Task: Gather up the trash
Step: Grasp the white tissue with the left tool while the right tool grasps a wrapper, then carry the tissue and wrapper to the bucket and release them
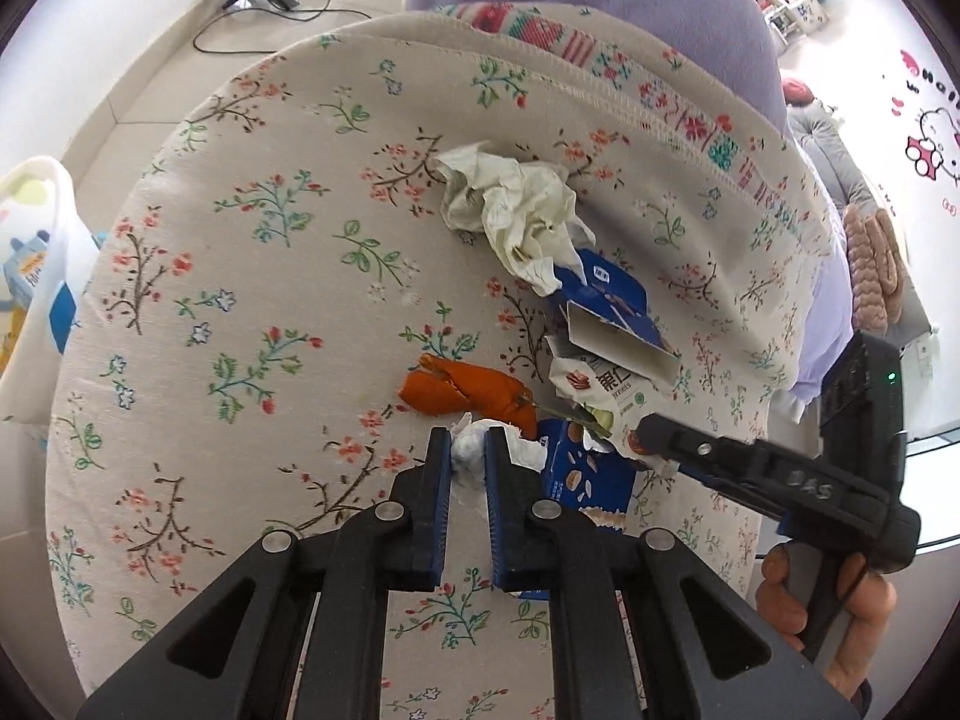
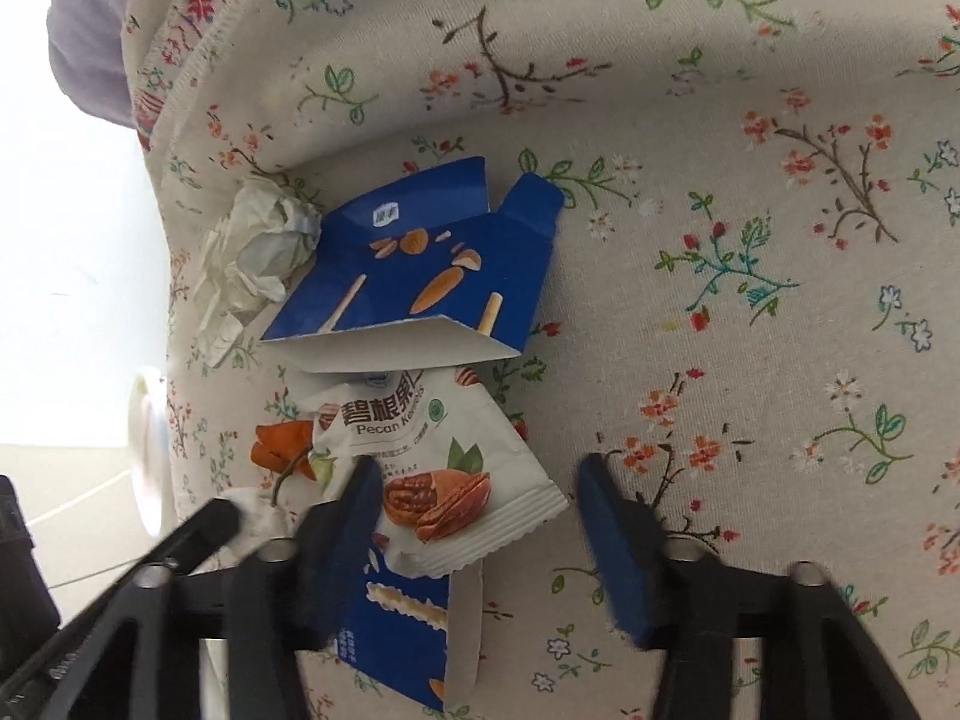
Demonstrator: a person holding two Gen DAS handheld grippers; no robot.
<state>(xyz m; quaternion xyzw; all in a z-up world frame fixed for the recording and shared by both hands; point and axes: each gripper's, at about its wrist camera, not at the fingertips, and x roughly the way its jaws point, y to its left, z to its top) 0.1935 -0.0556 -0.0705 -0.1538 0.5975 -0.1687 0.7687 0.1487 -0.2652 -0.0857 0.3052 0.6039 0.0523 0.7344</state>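
- Far left of the left wrist view, a white bag (image 1: pixel 57 228) sat beside the floral cushion (image 1: pixel 252 276) with what looked like cartons in it.
- Lower middle, left gripper (image 1: pixel 467 450) was clenched on a small white tissue wad (image 1: pixel 469 449), orange peel (image 1: pixel 468 390) just above.
- In the right wrist view, right gripper (image 2: pixel 480 498) pointed steeply down, jaws apart around the pecan wrapper (image 2: pixel 432 468), not pressing it.

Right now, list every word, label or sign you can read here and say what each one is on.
"Pecan Kernels", under large Chinese characters: white snack packet.
"hello", partly cut off, with a cartoon cat: wall sticker.
Raised letters, perhaps "DAS", unclear: right hand-held gripper.
Small white label and fine print: blue snack box, too small to read.
Print on blue carton in the white bag: blurred.
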